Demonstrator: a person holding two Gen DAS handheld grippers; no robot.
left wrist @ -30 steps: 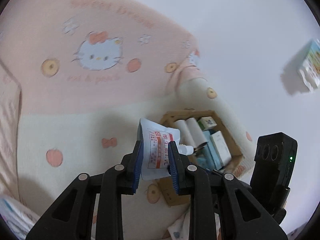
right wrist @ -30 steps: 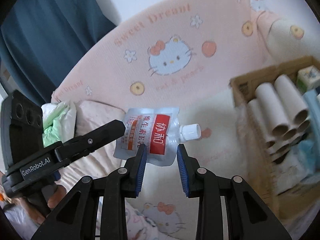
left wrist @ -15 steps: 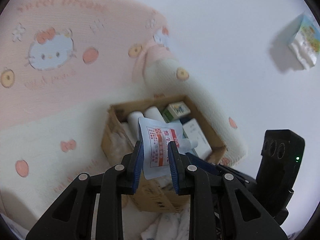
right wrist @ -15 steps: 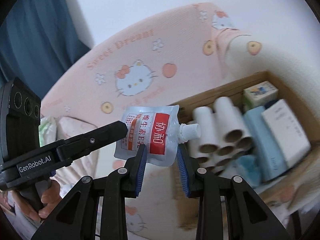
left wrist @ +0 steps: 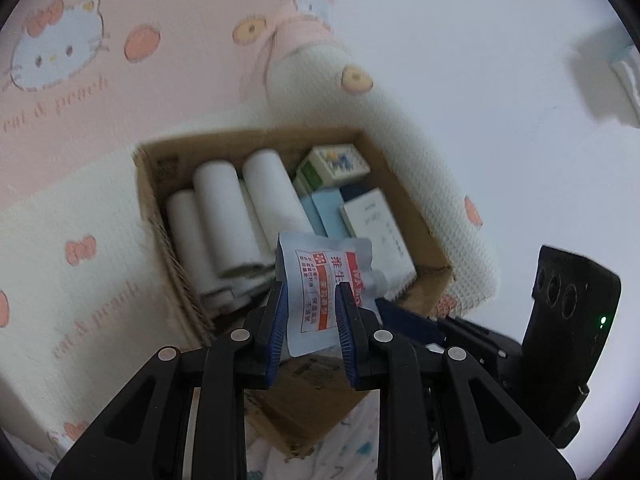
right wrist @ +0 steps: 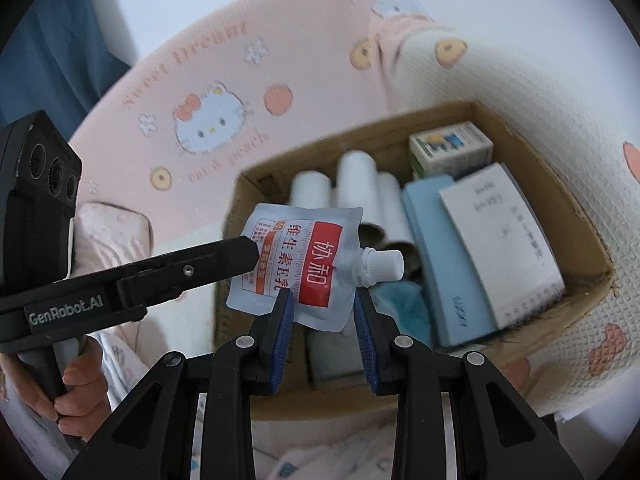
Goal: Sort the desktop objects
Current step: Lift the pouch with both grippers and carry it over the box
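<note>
A white spout pouch (left wrist: pixel 320 284) with red and orange print and a white cap is held in the air over a cardboard box (left wrist: pixel 148 184). Both grippers are shut on the pouch. My left gripper (left wrist: pixel 311 296) pinches its flat end, my right gripper (right wrist: pixel 322 304) pinches it near the cap (right wrist: pixel 382 266). In the right wrist view the pouch (right wrist: pixel 296 264) hangs above the box's (right wrist: pixel 592 240) near left part. The box holds white paper rolls (left wrist: pixel 224 216), a small green-and-white carton (left wrist: pixel 332 164), a light blue box (right wrist: pixel 436 256) and a white notebook (right wrist: pixel 504 248).
The box sits on a cream and pink Hello Kitty blanket (right wrist: pixel 208 92). A white wall (left wrist: pixel 480 60) is behind, with a small packet (left wrist: pixel 628 76) on it at the right. A blue curtain (right wrist: pixel 44 40) is at the far left. A hand (right wrist: pixel 76 384) holds the left gripper's handle.
Both grippers carried the pouch from over the blanket to over the box. The box has moved toward the middle of both views and looks nearer.
</note>
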